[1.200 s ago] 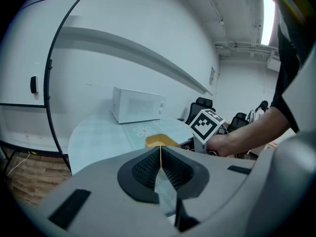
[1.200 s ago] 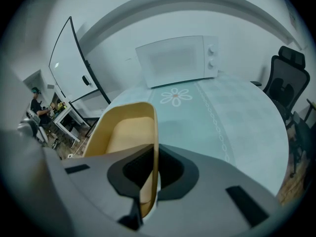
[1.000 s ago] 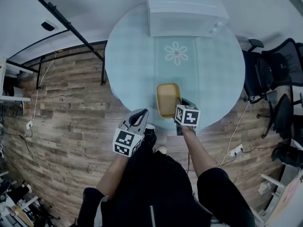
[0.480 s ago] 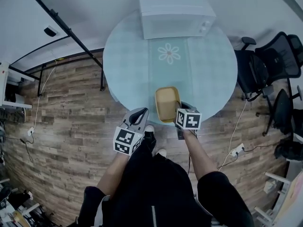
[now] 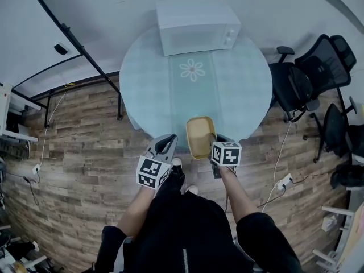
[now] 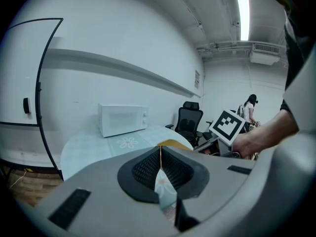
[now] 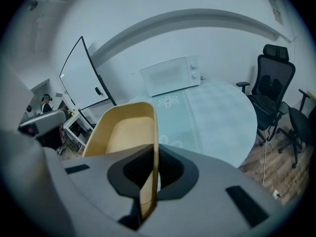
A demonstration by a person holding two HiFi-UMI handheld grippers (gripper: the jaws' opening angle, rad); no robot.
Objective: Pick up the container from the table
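The yellow container [image 5: 200, 136], an empty oblong tub, hangs tilted over the near edge of the round glass table [image 5: 244, 95]. My right gripper [image 5: 218, 140] is shut on its right rim. In the right gripper view the rim [image 7: 154, 132] runs straight down between the closed pads of the right gripper [image 7: 150, 177], and the tub's hollow [image 7: 121, 135] lies to the left. My left gripper [image 5: 169, 138] hovers just left of the container over the floor, its jaws together and empty. In the left gripper view, its own jaws [image 6: 160, 162] meet, with the container's edge [image 6: 173, 143] just beyond.
A white microwave [image 5: 196, 26] stands at the table's far side, behind a flower-patterned mat [image 5: 192, 70]. Black office chairs [image 5: 296, 87] crowd the right. A black metal frame [image 5: 74, 44] runs along the left wall. Wooden floor [image 5: 79, 152] surrounds the table.
Both grippers have drawn back from the table and risen. The container has travelled with the right gripper from over the tabletop to its near edge.
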